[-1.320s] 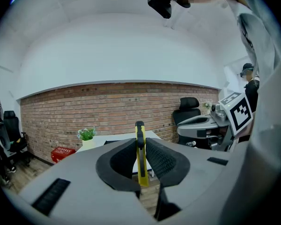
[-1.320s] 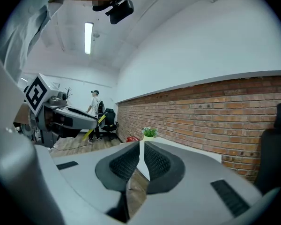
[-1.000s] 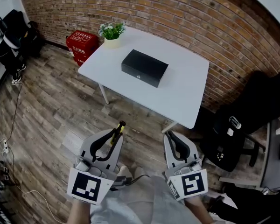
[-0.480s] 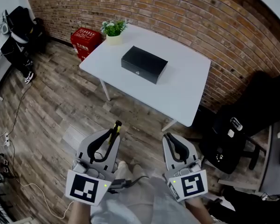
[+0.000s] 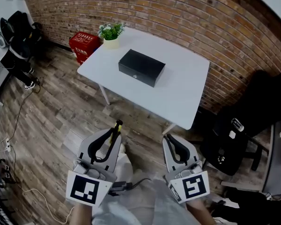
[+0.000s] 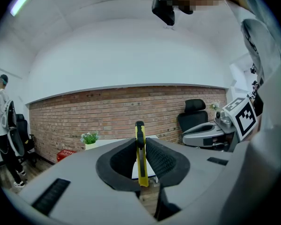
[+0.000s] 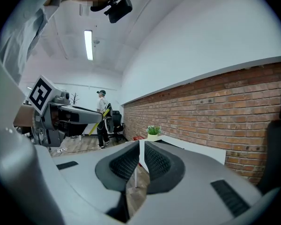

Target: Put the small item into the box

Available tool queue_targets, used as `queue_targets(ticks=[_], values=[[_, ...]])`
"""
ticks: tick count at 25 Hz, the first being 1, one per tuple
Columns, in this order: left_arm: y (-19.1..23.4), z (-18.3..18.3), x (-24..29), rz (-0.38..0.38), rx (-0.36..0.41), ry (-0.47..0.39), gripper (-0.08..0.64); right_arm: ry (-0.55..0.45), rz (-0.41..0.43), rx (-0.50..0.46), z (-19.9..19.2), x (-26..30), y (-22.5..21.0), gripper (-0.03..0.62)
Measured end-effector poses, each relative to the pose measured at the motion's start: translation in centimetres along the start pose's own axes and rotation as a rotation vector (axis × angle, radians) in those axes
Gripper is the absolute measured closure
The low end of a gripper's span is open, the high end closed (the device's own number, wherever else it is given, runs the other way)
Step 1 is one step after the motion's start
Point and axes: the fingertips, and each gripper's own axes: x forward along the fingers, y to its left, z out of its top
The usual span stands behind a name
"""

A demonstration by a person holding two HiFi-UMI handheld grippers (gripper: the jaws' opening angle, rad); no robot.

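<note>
Yellow utility knife [image 6: 140, 159], black-tipped, pinched upright in left claw [image 5: 112, 136], jaws clamped on its body; held over wooden floor [image 5: 61, 111], well short of worktop [image 5: 187, 95]. Black box [image 5: 141, 67] sits mid-worktop, looks shut; potted plant [image 5: 111, 33] at far left corner. Right claw [image 5: 174, 145]: jaws pressed together, nothing between. Judged progress: item grasped, transport under way. Left to do: reach worktop, open box, drop knife in.

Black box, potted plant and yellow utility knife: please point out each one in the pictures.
black box [image 5: 142, 63], head view, middle of its closed lid.
potted plant [image 5: 111, 31], head view, on the green leaves.
yellow utility knife [image 6: 141, 164], left gripper view, on its yellow body.
</note>
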Motion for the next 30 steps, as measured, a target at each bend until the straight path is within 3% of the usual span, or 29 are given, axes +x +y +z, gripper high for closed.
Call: queue_targets(ticks=[11,17,30], values=[[5.4,0.1,5.8,-0.058,0.015,-0.019,0.491,-0.031,-0.077,0.009,1.2,6.9,-2.5,0.532],[10.3,0.0,9.8,-0.082,0.016,-0.001,0.491,0.026,-0.087,0.006,1.2,12.5,-3.5,0.532],[19.3,0.6,17.5,-0.184,0.043,-0.008,0.491,0.054,-0.181,0.013,2.9,23.3,-5.6,0.532]])
